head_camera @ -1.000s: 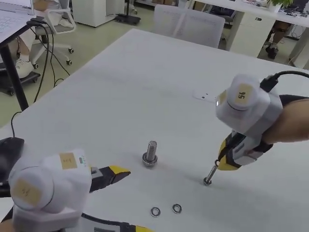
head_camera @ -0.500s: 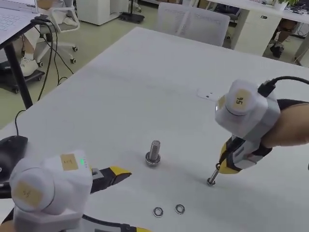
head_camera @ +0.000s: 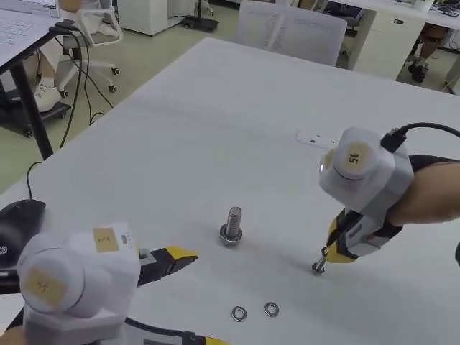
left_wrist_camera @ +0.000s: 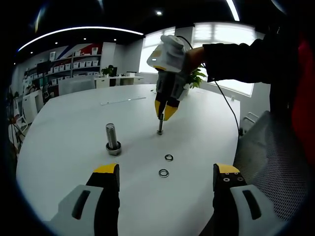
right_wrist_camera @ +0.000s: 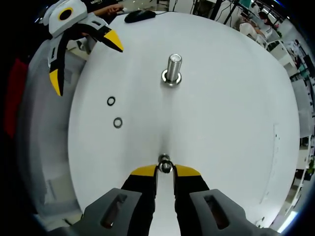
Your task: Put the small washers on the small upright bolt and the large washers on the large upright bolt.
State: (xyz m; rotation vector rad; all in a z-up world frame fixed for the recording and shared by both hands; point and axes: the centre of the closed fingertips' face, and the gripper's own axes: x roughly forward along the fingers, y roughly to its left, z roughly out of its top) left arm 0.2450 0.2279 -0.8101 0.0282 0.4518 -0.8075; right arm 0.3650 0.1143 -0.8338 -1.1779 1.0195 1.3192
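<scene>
Since a second earlier the right gripper (head_camera: 327, 251) had stayed clamped on the small bolt (head_camera: 320, 262), whose shank leaned less than before; the whole head view had drifted a little with the camera, while both bolts and the loose washers kept their places relative to one another. That gripper's jaws were closed on the upper part of the small bolt, seen in the right gripper view as yellow tips pinching it from either side; the bolt's lower end touched the white table (head_camera: 215, 129), well to the right of the large bolt (head_camera: 233, 224). The large bolt stood upright and free on the table, with a wider ring at its base; whether that ring was the bolt's head or a washer could not be told. Two small washers lay flat on the table, one (head_camera: 238, 313) just beside the other (head_camera: 271, 309), apart from both bolts and nearer the person. The left gripper (left_wrist_camera: 166, 169) hung above the table on the person's near left with its jaws spread wide and nothing between them; in the left gripper view the two washers lay just ahead of its yellow tips, with the large bolt ahead to the left.
</scene>
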